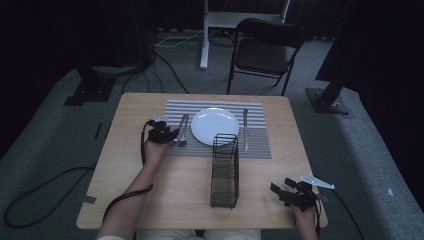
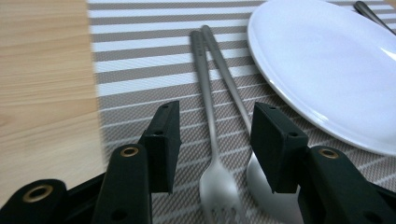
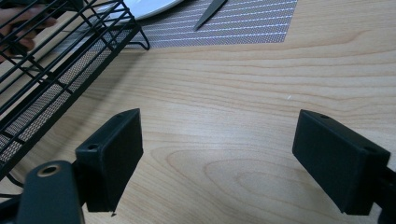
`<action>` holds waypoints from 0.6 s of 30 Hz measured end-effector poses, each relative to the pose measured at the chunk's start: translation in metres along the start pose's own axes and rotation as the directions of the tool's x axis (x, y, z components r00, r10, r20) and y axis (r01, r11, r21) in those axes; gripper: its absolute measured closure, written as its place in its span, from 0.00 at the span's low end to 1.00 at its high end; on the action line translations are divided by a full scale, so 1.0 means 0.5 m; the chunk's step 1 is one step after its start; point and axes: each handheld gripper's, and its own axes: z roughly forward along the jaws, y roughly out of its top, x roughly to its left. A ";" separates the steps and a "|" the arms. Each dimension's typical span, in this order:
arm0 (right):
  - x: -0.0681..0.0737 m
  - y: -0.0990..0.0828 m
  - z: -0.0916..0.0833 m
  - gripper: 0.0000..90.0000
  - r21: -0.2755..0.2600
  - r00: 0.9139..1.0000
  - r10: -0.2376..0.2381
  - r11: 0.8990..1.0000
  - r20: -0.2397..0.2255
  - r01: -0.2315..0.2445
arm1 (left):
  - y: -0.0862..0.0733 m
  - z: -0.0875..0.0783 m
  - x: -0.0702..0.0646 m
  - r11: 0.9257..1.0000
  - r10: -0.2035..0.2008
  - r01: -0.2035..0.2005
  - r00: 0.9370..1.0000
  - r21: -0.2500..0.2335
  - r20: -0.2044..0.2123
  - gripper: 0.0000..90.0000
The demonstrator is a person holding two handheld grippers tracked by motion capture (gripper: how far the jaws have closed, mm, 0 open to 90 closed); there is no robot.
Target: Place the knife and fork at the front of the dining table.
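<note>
On the wooden table [image 1: 190, 185] lies a striped placemat [image 2: 140, 70], and on its left part, beside the plate [image 2: 327, 65], rest the fork [image 2: 210, 121] and spoon [image 2: 243, 116]. Our left gripper [image 2: 215, 140] stands half open around both, gripping nothing. We should center on one handle only before closing. Our right gripper [image 3: 233, 158] waits wide open, empty, near right.
</note>
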 end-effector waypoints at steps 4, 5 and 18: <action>0.000 0.000 -0.001 0.17 -0.001 1.000 0.001 1.000 -0.003 -0.001 | 0.001 0.023 -0.003 0.999 0.026 -0.026 1.000 0.039 -0.017 0.61; 0.000 0.000 -0.001 0.17 0.000 1.000 0.001 1.000 -0.004 -0.001 | 0.000 0.032 -0.004 0.998 0.030 -0.028 0.999 0.053 -0.032 0.61; -0.001 -0.001 -0.002 0.17 -0.007 1.000 0.004 1.000 -0.009 -0.004 | -0.011 0.042 0.001 0.999 -0.038 0.039 0.998 0.014 -0.058 0.91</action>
